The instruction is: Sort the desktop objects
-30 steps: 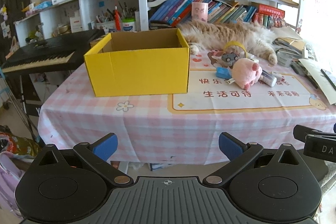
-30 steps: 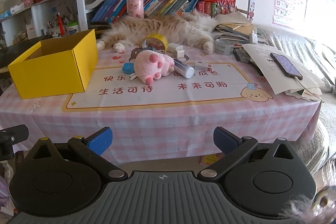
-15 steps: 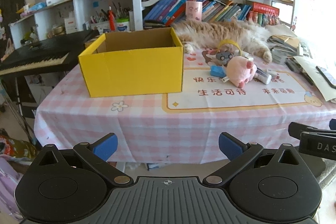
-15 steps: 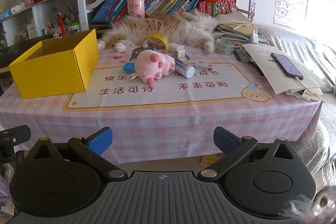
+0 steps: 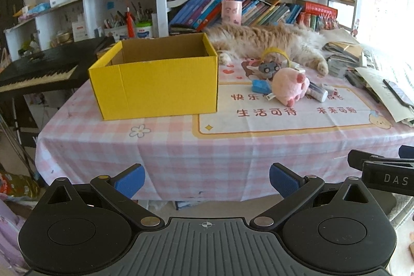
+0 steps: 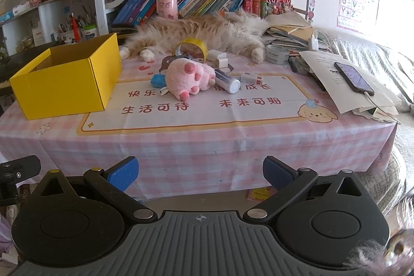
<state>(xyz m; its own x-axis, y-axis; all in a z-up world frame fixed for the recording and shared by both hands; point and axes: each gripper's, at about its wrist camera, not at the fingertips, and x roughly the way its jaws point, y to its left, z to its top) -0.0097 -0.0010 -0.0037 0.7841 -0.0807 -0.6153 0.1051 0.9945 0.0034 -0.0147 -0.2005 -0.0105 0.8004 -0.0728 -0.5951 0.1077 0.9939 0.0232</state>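
Note:
An open yellow cardboard box stands on the left of the pink checked table. To its right lies a heap: a pink plush pig, a blue eraser, a white tube, a yellow tape roll, a small grey toy and white chargers. My left gripper hangs open in front of the table's near edge, holding nothing. My right gripper is likewise open and empty, short of the table.
A fluffy orange cat lies along the back of the table behind the heap. Papers with a phone on top and stacked books fill the right side. A black keyboard stands left of the table. Bookshelves rise behind.
The left wrist view has shifted rightward over the past second, so the box now sits nearer its centre. The right gripper has barely moved. Both stay open.

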